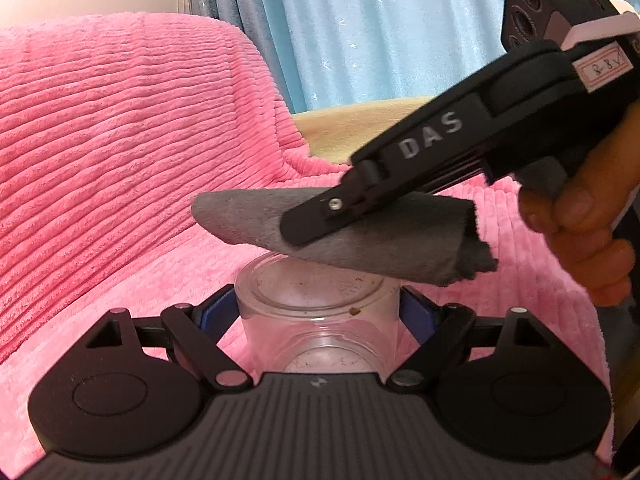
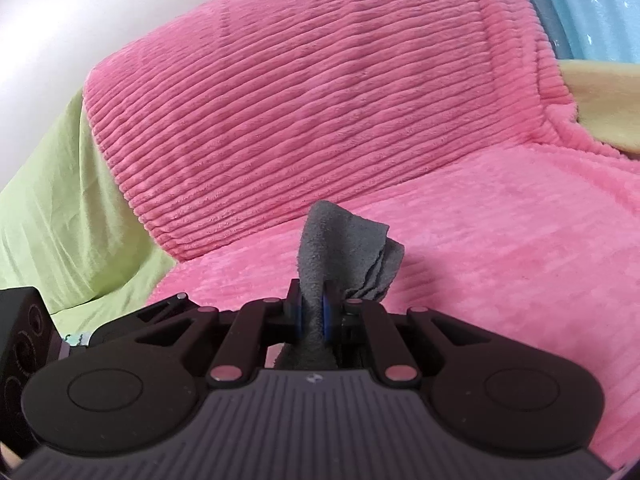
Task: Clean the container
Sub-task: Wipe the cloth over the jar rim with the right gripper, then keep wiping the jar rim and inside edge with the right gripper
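Observation:
A clear plastic container with brown specks on its inside stands between the blue pads of my left gripper, which is shut on its walls. Just above its mouth hangs a folded grey cloth, pinched by my right gripper, which reaches in from the upper right with a hand on its handle. In the right wrist view the same grey cloth sticks up between the blue pads of my right gripper, which is shut on it. The container does not show in that view.
A pink ribbed blanket covers the seat and backrest all around. Blue curtains hang behind. A green sheet lies at the left of the right wrist view, and a yellow cushion at the right.

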{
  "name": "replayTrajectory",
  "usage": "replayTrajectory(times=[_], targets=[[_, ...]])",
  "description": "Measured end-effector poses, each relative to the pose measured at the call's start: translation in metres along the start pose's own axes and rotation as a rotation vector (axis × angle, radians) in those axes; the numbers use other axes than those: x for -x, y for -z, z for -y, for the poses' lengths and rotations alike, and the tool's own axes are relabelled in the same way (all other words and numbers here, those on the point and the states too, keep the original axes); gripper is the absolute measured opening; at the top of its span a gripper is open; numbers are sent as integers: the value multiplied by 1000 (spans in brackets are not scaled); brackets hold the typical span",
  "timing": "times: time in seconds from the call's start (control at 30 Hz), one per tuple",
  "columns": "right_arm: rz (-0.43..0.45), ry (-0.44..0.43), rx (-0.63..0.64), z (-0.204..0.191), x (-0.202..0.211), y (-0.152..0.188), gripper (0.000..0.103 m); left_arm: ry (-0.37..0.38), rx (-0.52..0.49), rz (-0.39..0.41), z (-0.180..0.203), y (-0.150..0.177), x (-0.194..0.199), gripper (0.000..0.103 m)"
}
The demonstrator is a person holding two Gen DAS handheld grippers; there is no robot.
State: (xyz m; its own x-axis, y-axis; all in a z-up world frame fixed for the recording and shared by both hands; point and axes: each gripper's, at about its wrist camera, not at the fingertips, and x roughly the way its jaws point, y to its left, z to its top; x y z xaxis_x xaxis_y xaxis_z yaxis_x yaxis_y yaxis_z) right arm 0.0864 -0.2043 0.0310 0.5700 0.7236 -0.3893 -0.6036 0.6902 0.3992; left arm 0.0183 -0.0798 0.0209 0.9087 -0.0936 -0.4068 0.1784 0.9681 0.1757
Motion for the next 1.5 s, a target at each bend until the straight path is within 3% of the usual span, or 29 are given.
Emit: replayTrajectory(times=[0.33, 0.63, 1.1, 1.5], targets=[[-65, -74, 24, -7, 20, 6, 7, 2, 18, -3, -3, 0, 0, 86], [-64, -120, -17, -15, 13, 8, 7, 0, 26, -7, -1, 1, 2, 86], [-19, -63, 78, -22, -11, 1, 7, -6, 19, -12, 4, 0, 5, 86], [-3, -1, 109, -13, -3, 0, 7, -4, 1, -7, 7, 0, 3, 85]])
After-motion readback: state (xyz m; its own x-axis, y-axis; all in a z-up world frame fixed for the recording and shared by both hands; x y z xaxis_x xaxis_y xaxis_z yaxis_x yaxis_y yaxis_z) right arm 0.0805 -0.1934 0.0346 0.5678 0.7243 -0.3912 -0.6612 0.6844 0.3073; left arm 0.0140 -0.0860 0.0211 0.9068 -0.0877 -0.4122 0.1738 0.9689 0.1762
